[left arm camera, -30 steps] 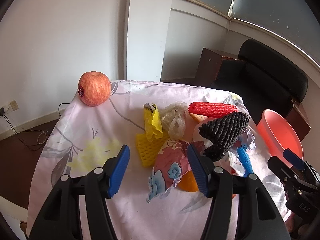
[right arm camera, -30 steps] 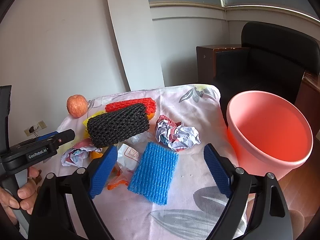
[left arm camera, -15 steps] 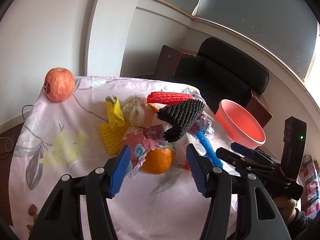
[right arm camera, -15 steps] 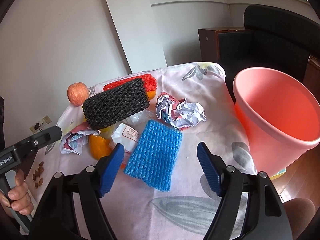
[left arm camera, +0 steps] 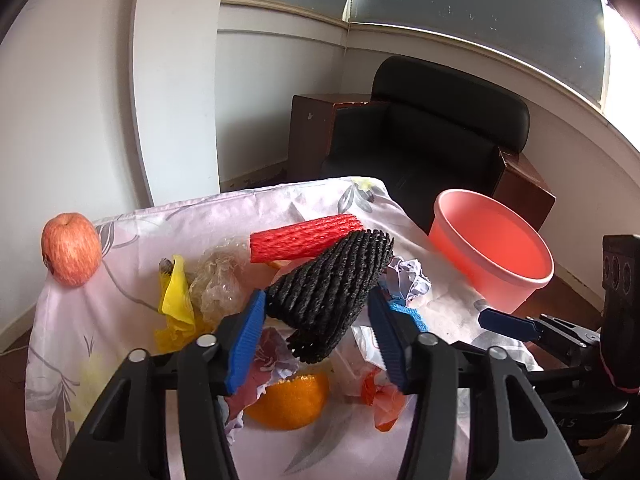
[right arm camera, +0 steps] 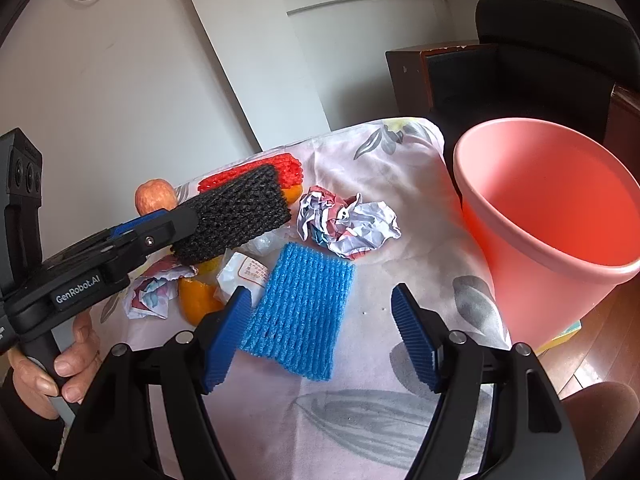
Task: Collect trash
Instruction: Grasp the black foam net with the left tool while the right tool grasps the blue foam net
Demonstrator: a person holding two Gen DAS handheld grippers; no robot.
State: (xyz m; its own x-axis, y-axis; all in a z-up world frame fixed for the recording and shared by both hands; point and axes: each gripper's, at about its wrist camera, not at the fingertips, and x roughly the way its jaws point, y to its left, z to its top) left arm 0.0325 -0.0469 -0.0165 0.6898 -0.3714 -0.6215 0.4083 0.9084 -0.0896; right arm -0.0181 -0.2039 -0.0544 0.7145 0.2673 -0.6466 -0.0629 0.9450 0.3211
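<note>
Trash lies heaped on a flowered tablecloth point(left arm camera: 132, 320). My left gripper point(left arm camera: 316, 300) has its jaws closing on a black foam net point(left arm camera: 332, 280), and both blue pads press its sides. The right wrist view shows that gripper point(right arm camera: 160, 224) gripping the black net point(right arm camera: 236, 212) from the left, held by a hand point(right arm camera: 60, 364). My right gripper point(right arm camera: 320, 296) stands open just above a flat blue foam net point(right arm camera: 300, 308), which lies on the cloth between and ahead of its pads. A pink bucket point(right arm camera: 520, 280) stands off the table's right side.
In the pile are a red foam net point(left arm camera: 304, 236), crumpled paper point(right arm camera: 348, 224), an orange point(left arm camera: 292, 404), a yellow bag point(left arm camera: 176, 296) and a white packet point(right arm camera: 244, 272). An apple point(left arm camera: 72, 254) sits at the far left corner. A black armchair point(left arm camera: 432, 140) stands behind.
My left gripper swung right over the pile and its jaws narrowed onto the black net. The right gripper's jaws narrowed a little and it sank slightly over the blue net.
</note>
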